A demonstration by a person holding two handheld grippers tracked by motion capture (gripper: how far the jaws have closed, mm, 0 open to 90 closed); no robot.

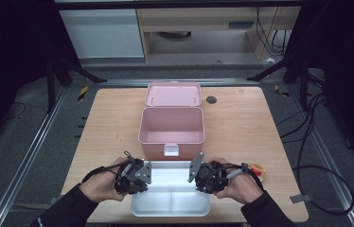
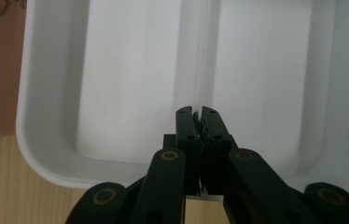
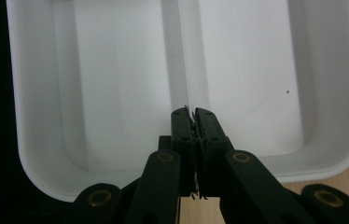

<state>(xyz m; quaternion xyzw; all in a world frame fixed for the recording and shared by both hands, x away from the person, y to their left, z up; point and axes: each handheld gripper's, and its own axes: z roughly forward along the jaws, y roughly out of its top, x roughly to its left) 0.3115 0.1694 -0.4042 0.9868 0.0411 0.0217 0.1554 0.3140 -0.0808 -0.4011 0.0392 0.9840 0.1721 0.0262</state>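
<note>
The person's dark sleeves come in at the bottom of the high view, each hand holding a gripper at one end of a white tray (image 1: 171,201). The left gripper (image 1: 143,178) sits at the tray's left end and the right gripper (image 1: 195,178) at its right end. In the left gripper view the jaws are pressed together on the thin wall that divides the tray (image 2: 116,70) into compartments; the right gripper view shows the same pinch on the divider of the tray (image 3: 266,70) from the other end, though how firmly the pads bite is hard to judge from so close.

The tray lies at the near edge of a light wooden table (image 1: 241,123), just in front of a pink box (image 1: 171,126) that stands open, its lid (image 1: 173,93) thrown back toward the far side and a white latch on its front. A small round yellowish thing (image 1: 257,171) lies on the table beside the right hand.

Around the table are metal rails, grey floor, black cables at the right, and pale furniture at the far wall.
</note>
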